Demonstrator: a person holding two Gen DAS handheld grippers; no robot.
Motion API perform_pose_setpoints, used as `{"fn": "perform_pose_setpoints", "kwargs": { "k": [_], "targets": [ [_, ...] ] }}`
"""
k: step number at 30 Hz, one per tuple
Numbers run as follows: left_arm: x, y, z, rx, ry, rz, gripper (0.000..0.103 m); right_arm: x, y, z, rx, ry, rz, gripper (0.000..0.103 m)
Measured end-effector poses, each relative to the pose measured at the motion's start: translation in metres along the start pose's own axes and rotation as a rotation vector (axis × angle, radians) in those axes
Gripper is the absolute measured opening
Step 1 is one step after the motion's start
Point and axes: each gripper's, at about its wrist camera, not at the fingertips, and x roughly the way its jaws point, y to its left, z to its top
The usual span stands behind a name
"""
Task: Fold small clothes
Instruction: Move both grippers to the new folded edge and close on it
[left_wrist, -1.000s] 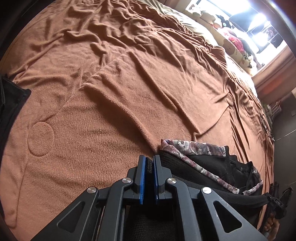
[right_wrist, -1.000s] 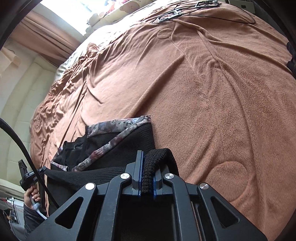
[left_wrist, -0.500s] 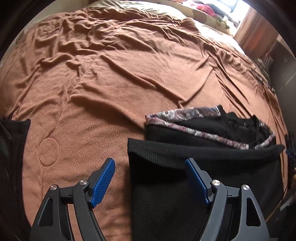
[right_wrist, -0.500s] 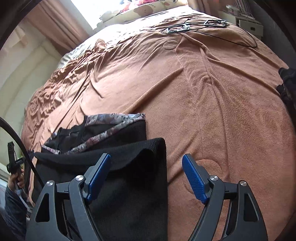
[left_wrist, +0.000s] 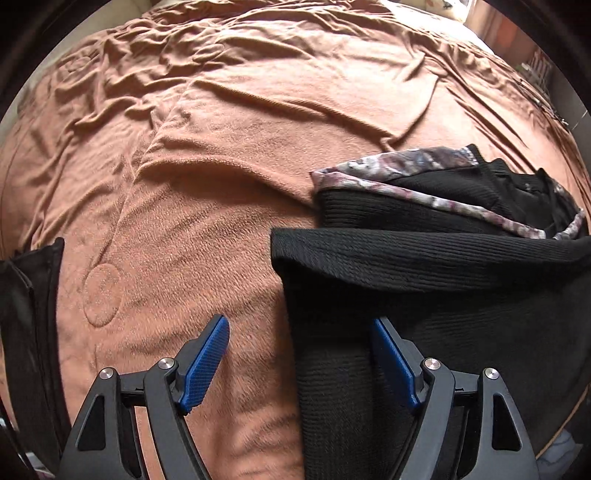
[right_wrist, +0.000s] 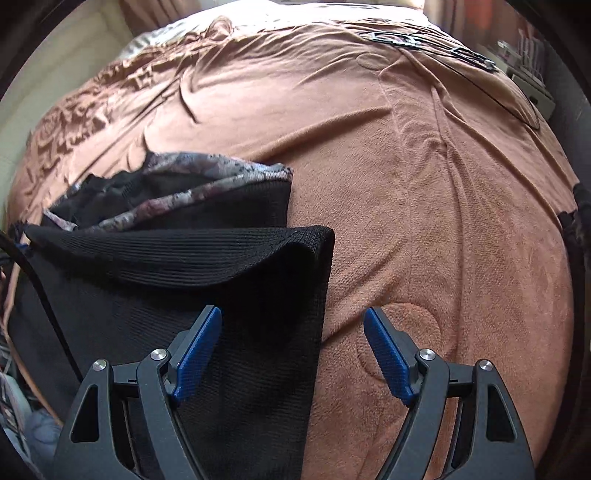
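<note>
Left wrist view: the left tool (left_wrist: 301, 360) points steeply down at a bed covered by a brown blanket (left_wrist: 229, 155), its blue pads (left_wrist: 205, 363) spread wide and gripping nothing. A black knit garment (left_wrist: 424, 280) lies on the blanket at lower right, its folded edge running across the frame — its left border falls between the two pads, touching neither. Behind it, a floral-patterned trim (left_wrist: 399, 170) shows along the garment's upper layers. Another dark piece of cloth (left_wrist: 29, 314) lies at the left margin, well apart from the garment.

Right wrist view: the right tool (right_wrist: 291, 356) likewise stands wide open with nothing held. The black knit garment (right_wrist: 184, 280) occupies the lower left, its right border lying between the blue pads (right_wrist: 388, 360) without contact. The floral-patterned trim (right_wrist: 207, 181) sits beyond the fold. Clothes hangers (right_wrist: 436, 44) rest on the brown blanket (right_wrist: 406, 184) at the far edge — well apart from the garment.
</note>
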Motion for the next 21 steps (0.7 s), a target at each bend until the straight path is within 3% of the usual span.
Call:
{"fn": "perform_pose_setpoints", "kwargs": {
  "k": [3, 10, 14, 18, 21],
  "targets": [
    [0.007, 0.006, 0.010, -0.013, -0.011, -0.008, 0.080, 0.014, 0.007, 0.008, -0.021, 0.002, -0.046, 0.075],
    [0.021, 0.016, 0.045, -0.032, -0.057, -0.024, 0.080, 0.033, 0.005, 0.038, -0.006, -0.048, -0.039, 0.047],
    [0.023, 0.020, 0.057, -0.058, -0.096, -0.051, 0.078, 0.043, -0.006, 0.049, 0.056, -0.067, -0.017, 0.036],
    [0.014, 0.026, 0.058, -0.099, -0.132, -0.110, 0.060, 0.044, -0.013, 0.049, 0.087, -0.086, 0.028, 0.031],
    [0.008, 0.030, 0.054, -0.118, -0.145, -0.162, 0.056, 0.041, -0.014, 0.045, 0.086, -0.097, 0.063, 0.031]
  ]
}}
